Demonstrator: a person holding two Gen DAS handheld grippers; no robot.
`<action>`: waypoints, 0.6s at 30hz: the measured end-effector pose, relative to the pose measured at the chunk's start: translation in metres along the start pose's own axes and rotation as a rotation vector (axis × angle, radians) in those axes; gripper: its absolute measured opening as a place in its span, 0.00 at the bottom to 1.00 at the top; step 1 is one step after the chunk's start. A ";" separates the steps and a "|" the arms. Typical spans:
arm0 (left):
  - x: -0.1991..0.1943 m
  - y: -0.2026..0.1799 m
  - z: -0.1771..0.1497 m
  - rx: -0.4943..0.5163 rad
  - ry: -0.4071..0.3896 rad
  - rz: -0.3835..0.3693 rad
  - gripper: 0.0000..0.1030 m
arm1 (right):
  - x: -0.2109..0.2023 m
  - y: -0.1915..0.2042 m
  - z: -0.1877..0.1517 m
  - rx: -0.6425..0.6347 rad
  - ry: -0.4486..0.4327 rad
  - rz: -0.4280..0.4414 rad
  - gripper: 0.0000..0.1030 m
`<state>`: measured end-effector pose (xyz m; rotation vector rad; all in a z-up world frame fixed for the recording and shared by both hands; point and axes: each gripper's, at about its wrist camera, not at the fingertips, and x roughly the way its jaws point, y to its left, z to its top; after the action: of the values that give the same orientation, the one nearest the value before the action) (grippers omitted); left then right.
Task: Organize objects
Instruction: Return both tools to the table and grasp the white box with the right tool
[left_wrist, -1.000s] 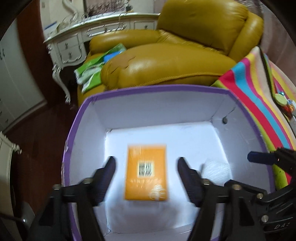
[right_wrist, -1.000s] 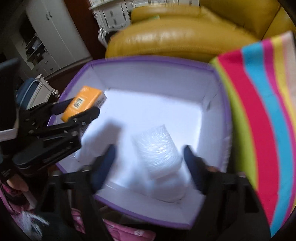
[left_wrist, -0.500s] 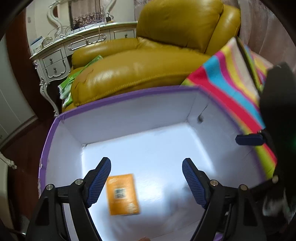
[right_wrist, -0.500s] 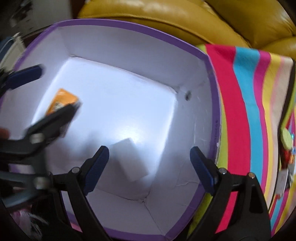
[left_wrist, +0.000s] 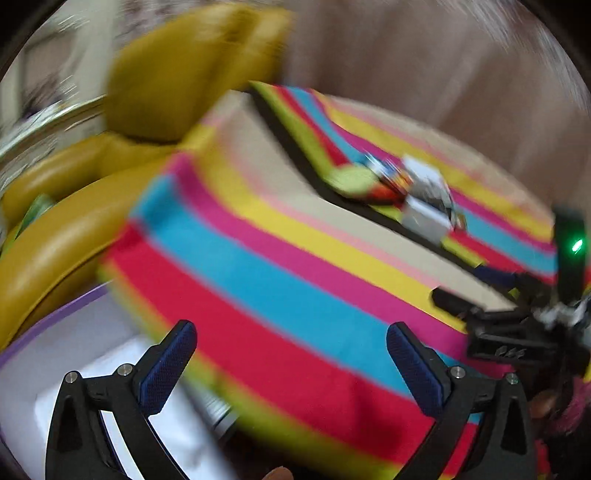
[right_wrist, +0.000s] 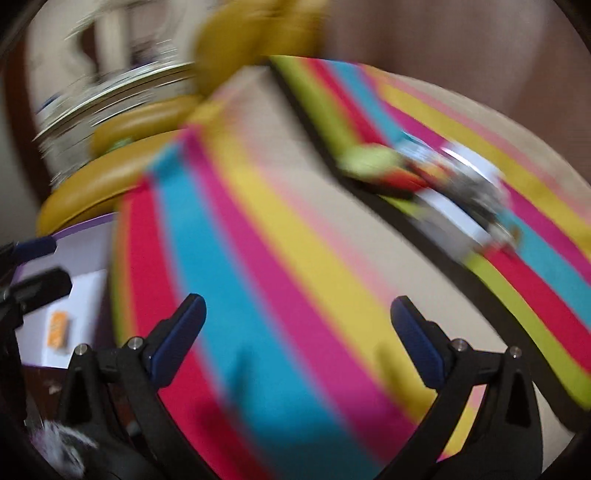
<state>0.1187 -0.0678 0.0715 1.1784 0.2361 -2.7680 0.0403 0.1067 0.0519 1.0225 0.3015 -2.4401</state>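
Left wrist view, left gripper (left_wrist: 291, 354) opening, empty, over striped cloth (left_wrist: 295, 280)

My purple-rimmed white box (right_wrist: 79, 254) sits low beside the striped cloth; the small orange packet (right_wrist: 59, 331) lies flat inside it. A blurred pile of small items (left_wrist: 406, 192) rests farther up the stripes.

No legible text, brand or number is found. A label is seen on the orange box (right_wrist: 59, 332), blurred beyond reading in the right wrist view.
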 end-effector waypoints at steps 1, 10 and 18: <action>0.025 -0.025 0.008 0.058 0.028 0.000 1.00 | 0.002 -0.016 0.000 0.025 0.011 -0.025 0.98; 0.133 -0.093 0.047 0.216 0.104 0.099 1.00 | 0.038 -0.111 0.015 0.104 0.062 -0.122 0.98; 0.151 -0.071 0.053 0.110 0.131 0.016 1.00 | 0.096 -0.119 0.062 0.008 0.075 -0.104 0.98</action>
<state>-0.0348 -0.0163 0.0057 1.3837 0.0871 -2.7244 -0.1164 0.1538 0.0292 1.1293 0.3792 -2.5010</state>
